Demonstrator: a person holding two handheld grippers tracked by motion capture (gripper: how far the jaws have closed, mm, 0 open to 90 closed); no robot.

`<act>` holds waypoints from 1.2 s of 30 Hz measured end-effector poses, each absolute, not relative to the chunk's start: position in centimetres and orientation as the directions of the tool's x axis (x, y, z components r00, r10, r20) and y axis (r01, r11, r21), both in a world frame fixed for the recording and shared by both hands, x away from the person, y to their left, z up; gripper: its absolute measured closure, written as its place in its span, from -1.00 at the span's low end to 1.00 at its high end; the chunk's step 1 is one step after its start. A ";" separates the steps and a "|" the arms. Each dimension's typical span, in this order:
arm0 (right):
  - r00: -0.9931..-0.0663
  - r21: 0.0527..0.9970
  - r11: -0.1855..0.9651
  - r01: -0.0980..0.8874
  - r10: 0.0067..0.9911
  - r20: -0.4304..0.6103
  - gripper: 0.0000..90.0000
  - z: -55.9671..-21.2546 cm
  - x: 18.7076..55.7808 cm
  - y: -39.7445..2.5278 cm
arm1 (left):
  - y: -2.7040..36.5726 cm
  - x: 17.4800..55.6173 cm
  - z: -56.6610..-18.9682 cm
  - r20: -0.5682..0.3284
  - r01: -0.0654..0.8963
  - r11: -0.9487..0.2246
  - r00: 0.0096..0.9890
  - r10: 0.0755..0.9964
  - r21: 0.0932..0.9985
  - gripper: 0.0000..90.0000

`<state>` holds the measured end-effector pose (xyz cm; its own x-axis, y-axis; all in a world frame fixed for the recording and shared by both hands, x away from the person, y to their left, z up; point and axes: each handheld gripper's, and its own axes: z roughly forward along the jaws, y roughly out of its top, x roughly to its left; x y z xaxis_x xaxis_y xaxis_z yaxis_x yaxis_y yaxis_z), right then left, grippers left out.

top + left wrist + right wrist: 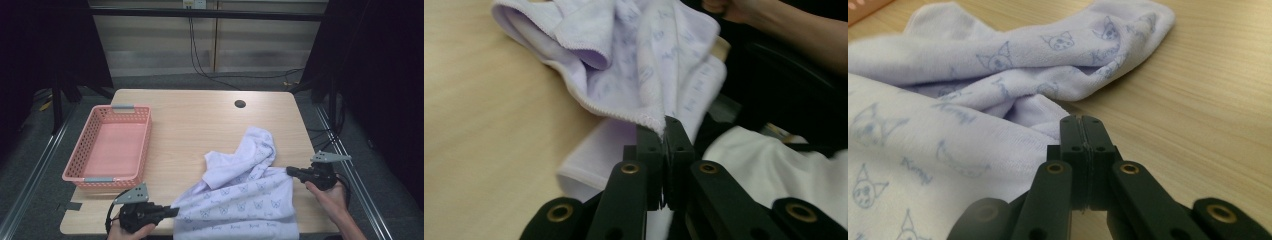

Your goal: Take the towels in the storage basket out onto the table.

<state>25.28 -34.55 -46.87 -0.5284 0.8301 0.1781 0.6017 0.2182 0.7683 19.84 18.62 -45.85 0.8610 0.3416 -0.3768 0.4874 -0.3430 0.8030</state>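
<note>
The lilac towel (pixel 240 192) lies rumpled on the near right part of the table (pixel 200 120), stretched between our two grippers with its far end bunched beyond them. Our left gripper (pixel 172 210) has its jaws pressed together on the stitched hem, the cloth rising straight from the fingertips (pixel 651 135). Our right gripper (pixel 290 171) pinches the opposite edge, jaws fully together, bare wood just to the right of its fingers (pixel 1095 132).

We've got two black handheld grippers: left gripper (pixel 172 211) and right gripper (pixel 289 171), each w/ a grey three-cornered plate on top and a black cable trailing off. Jaws are matte black linkages w/ brass-coloured rivets. Forearms bare, no sleeves.
</note>
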 end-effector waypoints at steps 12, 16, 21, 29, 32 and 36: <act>-0.609 0.764 0.269 0.586 0.768 0.196 0.99 -47.0 24.7 -32.8 | 14.0 26.8 -44.6 -0.389 0.507 -0.321 0.846 0.366 0.800 0.19; -0.610 0.756 0.269 0.597 0.764 0.210 0.98 -47.4 24.3 -33.2 | 11.6 28.3 -47.1 -0.363 0.525 -0.440 0.840 0.402 0.728 0.27; -0.613 0.737 0.284 0.614 0.760 0.218 0.98 -47.8 23.6 -33.5 | 10.4 26.7 -49.4 -0.362 0.500 -0.549 0.865 0.346 0.669 0.47; -0.639 0.738 0.306 0.601 0.739 0.215 0.98 -46.9 20.3 -33.6 | 11.5 23.1 -49.4 -0.337 0.470 -0.622 0.882 0.329 0.626 0.90; -0.684 0.742 0.332 0.582 0.694 0.225 0.98 -46.3 19.1 -33.1 | 12.4 21.9 -49.5 -0.395 0.492 -0.621 0.869 0.299 0.610 0.89; -0.724 0.739 0.377 0.559 0.656 0.213 0.73 -45.7 18.2 -31.9 | 13.4 21.5 -48.7 -0.399 0.518 -0.544 0.855 0.331 0.660 0.59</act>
